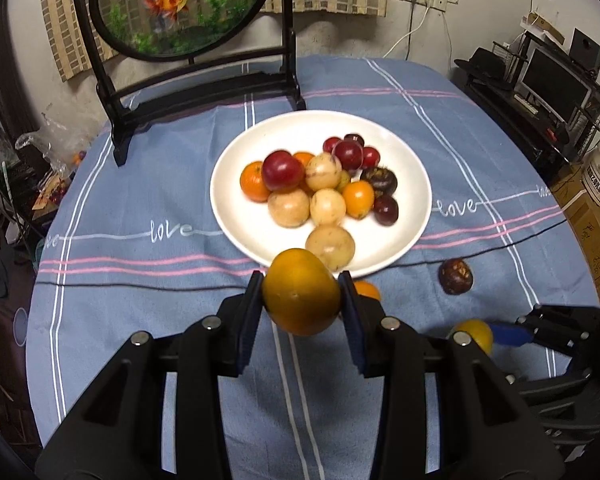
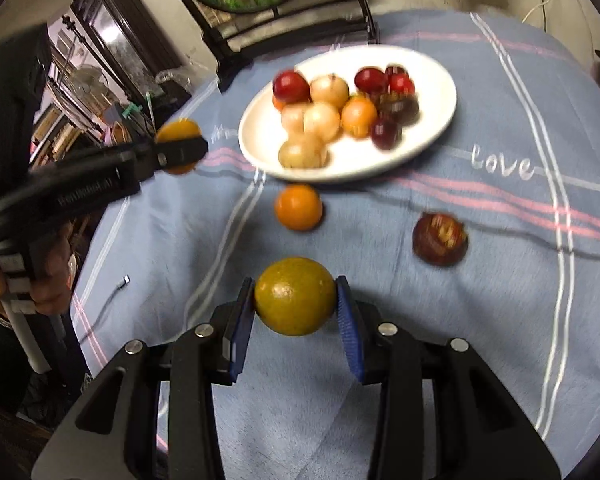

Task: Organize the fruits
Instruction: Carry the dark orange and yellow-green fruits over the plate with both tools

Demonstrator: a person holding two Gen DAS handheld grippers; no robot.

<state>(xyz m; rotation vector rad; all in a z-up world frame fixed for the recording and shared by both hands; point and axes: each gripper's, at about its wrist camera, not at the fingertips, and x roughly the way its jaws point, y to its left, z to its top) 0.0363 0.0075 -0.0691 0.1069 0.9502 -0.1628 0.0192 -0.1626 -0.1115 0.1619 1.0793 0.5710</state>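
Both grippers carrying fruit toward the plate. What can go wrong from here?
1. The white plate is already crowded in the middle; a fruit dropped on the heap may roll off the rim.
2. The left gripper and right gripper each pinch a round orange fruit at its sides only; it could slip out.
3. Heading for the same plate, the grippers could collide, or knock the loose small orange or dark fruit on the cloth.
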